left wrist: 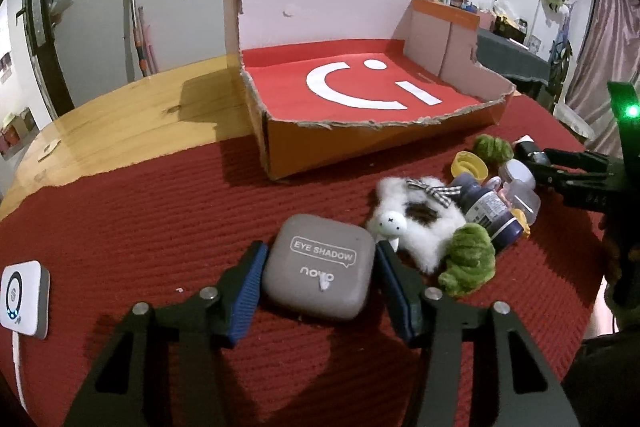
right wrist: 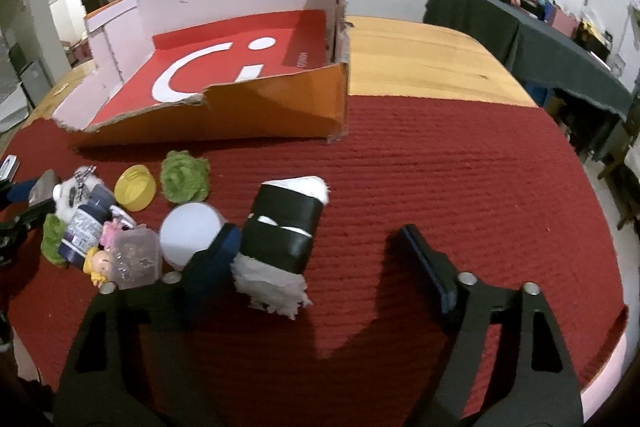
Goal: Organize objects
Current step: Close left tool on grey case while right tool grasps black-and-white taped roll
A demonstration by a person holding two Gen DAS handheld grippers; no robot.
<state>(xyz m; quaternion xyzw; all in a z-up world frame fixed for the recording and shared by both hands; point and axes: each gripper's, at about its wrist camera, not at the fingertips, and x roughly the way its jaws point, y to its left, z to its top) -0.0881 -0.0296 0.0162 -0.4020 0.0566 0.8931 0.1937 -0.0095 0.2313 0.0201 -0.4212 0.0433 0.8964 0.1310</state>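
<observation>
Left gripper closed to the sides of the grey eye shadow case, blue pads touching its rounded edges, case flat on the red mat. Could squirt out forward on lifting (smooth, curved sides, grip low on the near half). Right gripper part-open around the black-wrapped white roll, left pad against it, right pad well apart; likely to shove the roll sideways before pinching, or nudge the white ball and clear jar just beside. Further out, the clutter of bottle, fluffy toy and green pompoms near the case, easily snagged. Torn cardboard box beyond, empty, its low ragged front rim apt to catch a carried item.
</observation>
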